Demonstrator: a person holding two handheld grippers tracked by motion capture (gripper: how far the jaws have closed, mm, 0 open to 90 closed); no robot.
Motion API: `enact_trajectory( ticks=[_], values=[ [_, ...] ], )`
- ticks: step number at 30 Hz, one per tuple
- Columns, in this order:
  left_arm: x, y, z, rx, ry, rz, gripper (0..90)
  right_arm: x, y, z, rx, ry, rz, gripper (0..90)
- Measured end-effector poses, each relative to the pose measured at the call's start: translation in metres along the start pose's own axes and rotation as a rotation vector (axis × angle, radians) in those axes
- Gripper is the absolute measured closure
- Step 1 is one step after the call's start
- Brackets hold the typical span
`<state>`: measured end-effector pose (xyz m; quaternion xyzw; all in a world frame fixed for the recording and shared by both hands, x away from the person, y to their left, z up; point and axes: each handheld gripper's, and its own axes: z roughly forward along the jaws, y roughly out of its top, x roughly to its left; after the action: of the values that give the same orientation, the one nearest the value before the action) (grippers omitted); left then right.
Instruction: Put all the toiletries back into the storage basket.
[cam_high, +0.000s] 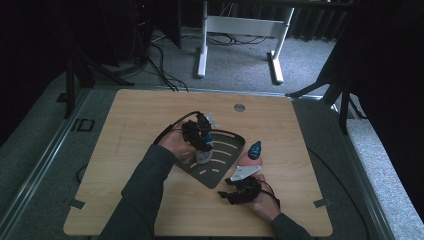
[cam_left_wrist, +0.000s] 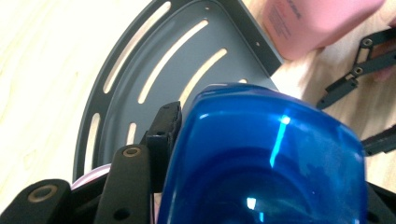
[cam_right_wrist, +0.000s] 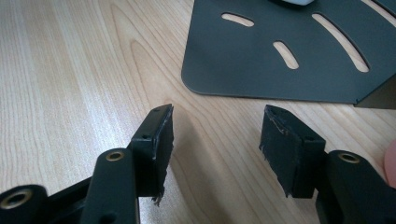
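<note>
Left tool (cam_high: 200, 136) clamped on a bottle with blue cap (cam_left_wrist: 266, 158), jaws pressed on either side of the cap; the bottle sits on the dark slotted corner tray (cam_left_wrist: 140, 70) directly under the tool. In the left gripper view the cap bulks up right in front of the camera, the tray spreads out beyond the jaws, and a pink bottle (cam_left_wrist: 313, 23) stands off the tray's far edge, up and right of the tool.

Right tool (cam_right_wrist: 215, 140) open, nothing between the jaws, worn black pads apart over bare wooden desk (cam_right_wrist: 70, 70). Tray corner lies just ahead of its tips, not touching. In the high view the right tool (cam_high: 235, 192) sits low near the person's side of the desk, the pink bottle with its dark teal cap (cam_high: 254, 149) just beyond it, beside the tray's right edge. The tools are well apart.
</note>
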<state>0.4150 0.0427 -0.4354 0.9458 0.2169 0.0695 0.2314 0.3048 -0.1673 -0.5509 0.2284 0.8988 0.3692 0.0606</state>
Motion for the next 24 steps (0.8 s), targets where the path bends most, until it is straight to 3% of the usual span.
enact_trajectory(
  ticks=[8,24],
  values=[
    [0.007,0.002,0.007,-0.011,-0.006,-0.019,54.7,0.0,0.0,-0.001,-0.003,0.004,0.004,43.8],
    [0.018,0.013,0.012,-0.011,0.032,-0.063,54.8,0.0,0.0,-0.002,-0.006,0.006,0.003,43.8]
  ],
)
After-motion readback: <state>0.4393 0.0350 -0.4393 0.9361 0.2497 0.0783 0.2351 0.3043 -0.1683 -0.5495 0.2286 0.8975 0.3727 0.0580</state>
